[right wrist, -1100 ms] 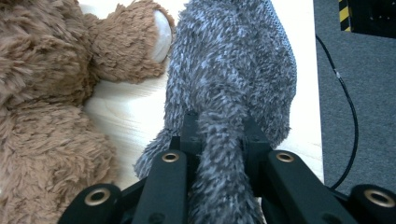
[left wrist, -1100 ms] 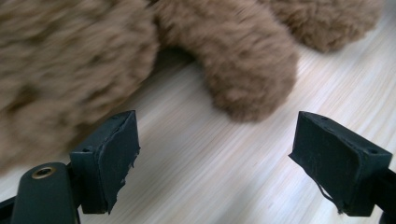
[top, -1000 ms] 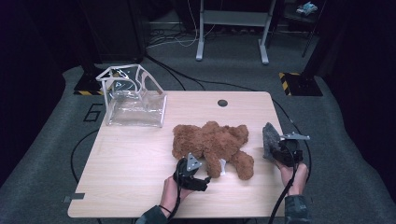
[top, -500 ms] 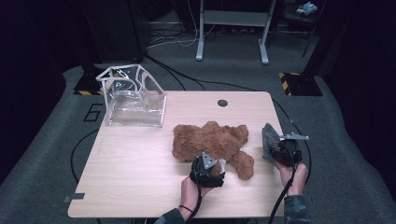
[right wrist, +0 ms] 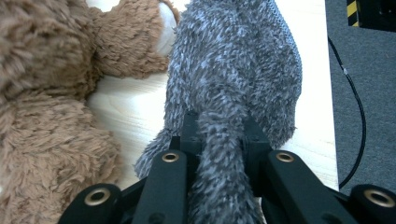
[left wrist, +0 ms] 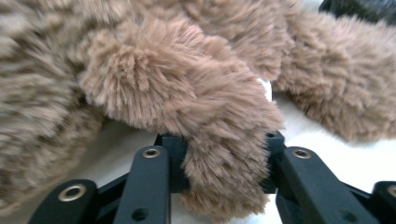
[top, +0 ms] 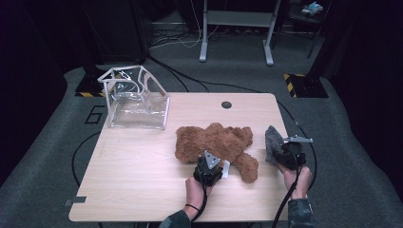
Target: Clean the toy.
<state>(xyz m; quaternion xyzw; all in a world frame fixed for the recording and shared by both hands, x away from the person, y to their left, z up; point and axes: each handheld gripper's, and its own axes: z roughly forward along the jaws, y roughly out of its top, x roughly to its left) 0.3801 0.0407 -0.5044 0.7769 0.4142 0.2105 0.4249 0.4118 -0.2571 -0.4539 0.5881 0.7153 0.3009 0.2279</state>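
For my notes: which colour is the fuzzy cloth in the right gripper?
Grey, lightly speckled; the fuzzy cloth shows best in the right gripper view.

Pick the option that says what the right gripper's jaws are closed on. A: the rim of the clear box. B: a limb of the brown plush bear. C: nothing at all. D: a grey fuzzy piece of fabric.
D: in the right gripper view, the right gripper has both black jaws pressed against the grey fuzzy fabric, with the brown plush bear lying beside it.
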